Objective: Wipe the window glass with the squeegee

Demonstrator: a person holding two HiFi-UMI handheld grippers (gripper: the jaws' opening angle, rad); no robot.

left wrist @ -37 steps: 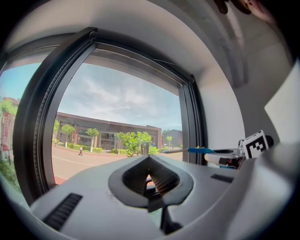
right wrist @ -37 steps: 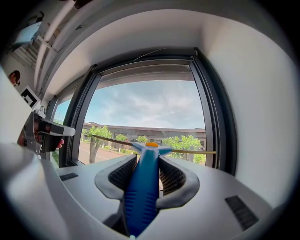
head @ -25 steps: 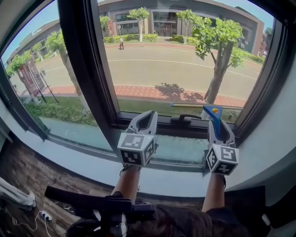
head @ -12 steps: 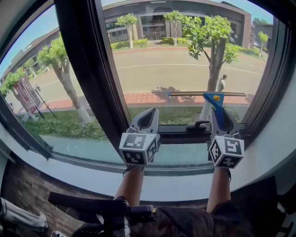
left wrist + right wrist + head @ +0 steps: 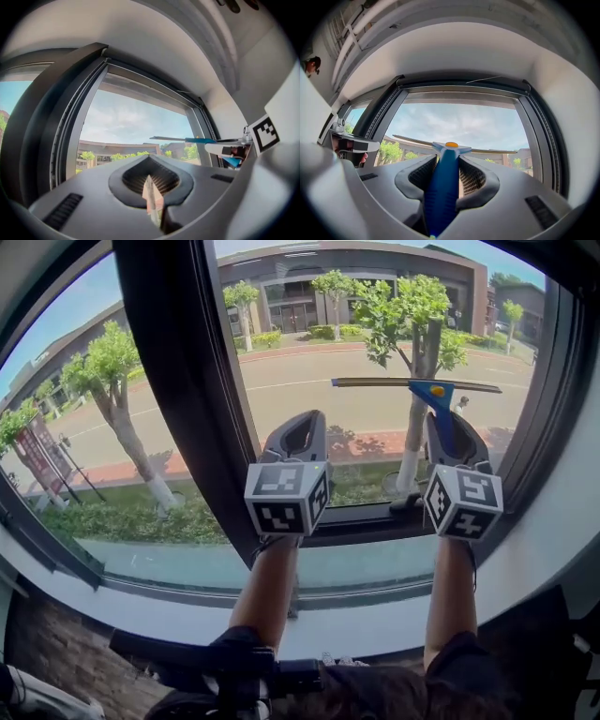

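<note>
My right tool [image 5: 449,432] is clamped on the blue handle [image 5: 440,192] of the squeegee [image 5: 433,390], which points up in front of the window glass [image 5: 309,352]. Its long blade [image 5: 375,382] lies level across the upper part of the right pane; I cannot tell whether the edge touches yet. It looks light and stiff, and the ribbed handle should resist slipping. With the wide blade so far above my grip, though, I expect uneven pressure could twist it in the jaws, so a hold close under the head seems best. My left tool [image 5: 297,432] has its jaws together on nothing, beside the dark frame [image 5: 178,381].
</note>
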